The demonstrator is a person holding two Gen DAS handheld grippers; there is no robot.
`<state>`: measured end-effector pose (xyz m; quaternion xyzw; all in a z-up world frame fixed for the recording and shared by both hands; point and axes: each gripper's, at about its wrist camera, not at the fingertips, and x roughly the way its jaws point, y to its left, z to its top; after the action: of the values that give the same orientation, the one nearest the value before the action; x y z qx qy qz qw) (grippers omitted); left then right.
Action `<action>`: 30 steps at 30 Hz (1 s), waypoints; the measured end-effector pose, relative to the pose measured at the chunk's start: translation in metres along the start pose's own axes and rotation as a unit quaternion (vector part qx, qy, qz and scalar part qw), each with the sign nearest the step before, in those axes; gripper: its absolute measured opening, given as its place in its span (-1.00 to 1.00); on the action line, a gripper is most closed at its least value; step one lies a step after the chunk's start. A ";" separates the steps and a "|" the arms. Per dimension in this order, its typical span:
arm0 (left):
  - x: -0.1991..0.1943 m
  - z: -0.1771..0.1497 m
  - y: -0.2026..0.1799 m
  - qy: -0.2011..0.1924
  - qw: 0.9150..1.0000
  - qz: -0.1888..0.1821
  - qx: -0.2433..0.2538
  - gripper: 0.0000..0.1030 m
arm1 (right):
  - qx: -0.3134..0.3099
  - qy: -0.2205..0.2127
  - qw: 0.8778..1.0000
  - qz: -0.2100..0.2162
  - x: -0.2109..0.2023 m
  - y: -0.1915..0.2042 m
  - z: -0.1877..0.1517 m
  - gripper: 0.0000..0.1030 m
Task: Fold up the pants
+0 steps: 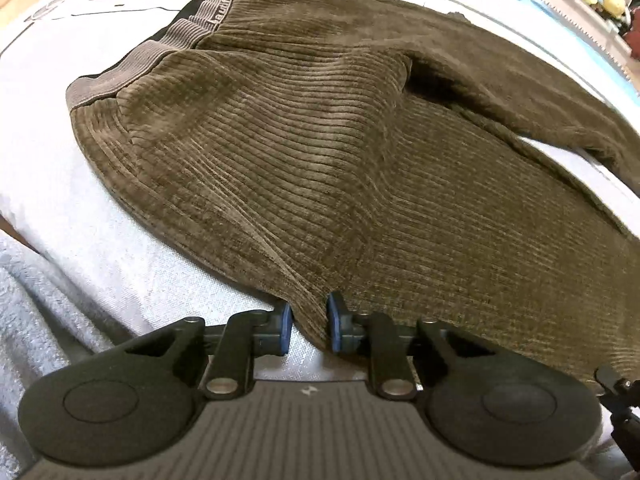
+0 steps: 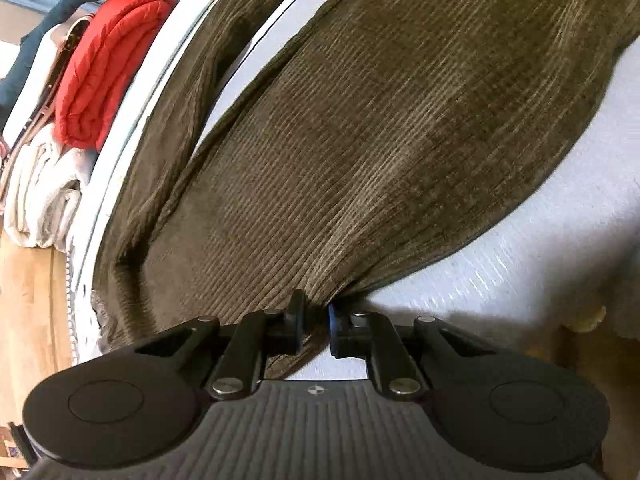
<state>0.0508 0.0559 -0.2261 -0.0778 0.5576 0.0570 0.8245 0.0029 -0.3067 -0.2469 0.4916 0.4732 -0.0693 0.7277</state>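
- Left tongs (image 1: 309,328): pointing steeply down at the near edge of the pants (image 1: 320,152), blue pads (image 1: 285,330) either side of a bunched fold of the brown corduroy; pads pressing it, so clamped on the fabric.
- Right tongs (image 2: 316,326): angled down less steeply, at the same near edge further along a leg; jaws nearly together w/ a pinch of corduroy squeezed between them – gripping the pants (image 2: 360,140).
- A bit of the right tongs' black frame shows at the lower right edge of the left view, so the two sit near each other along that hem side.
- Pants lie spread on a white cloth-covered surface (image 1: 100,248); can't tell if bed or desk.
- Long axis in left view: runs from waistband (image 1: 160,48) at upper left out to the legs at right. Waistband grey ribbed elastic w/ lettering, partly readable only.
- Two legs split apart w/ a strip of white between them; far leg (image 2: 188,92) lies along the far edge of the surface.
- Fabric rucked into ridges mid-thigh, not flat.
- Beyond far edge: red padded item (image 2: 108,68) and pale folded towels (image 2: 44,196) stacked.
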 end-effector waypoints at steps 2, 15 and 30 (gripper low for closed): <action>0.002 0.004 0.010 0.001 1.000 -0.020 -0.020 -0.50 | 0.002 0.007 1.000 -0.009 0.003 -0.003 0.003 -0.62; -0.008 0.081 0.107 -0.067 0.984 0.078 -0.144 0.60 | -0.074 -0.186 0.947 -0.251 -0.057 -0.010 0.067 0.35; 0.026 0.129 0.156 -0.052 0.975 0.142 -0.164 -0.66 | 0.068 -0.235 0.926 -0.288 -0.055 -0.077 0.157 -0.77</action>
<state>0.1494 0.2339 -0.2131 -0.1289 0.5019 0.2687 0.8119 0.0265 -0.4886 -0.2448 0.3521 0.4040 -0.4215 0.7315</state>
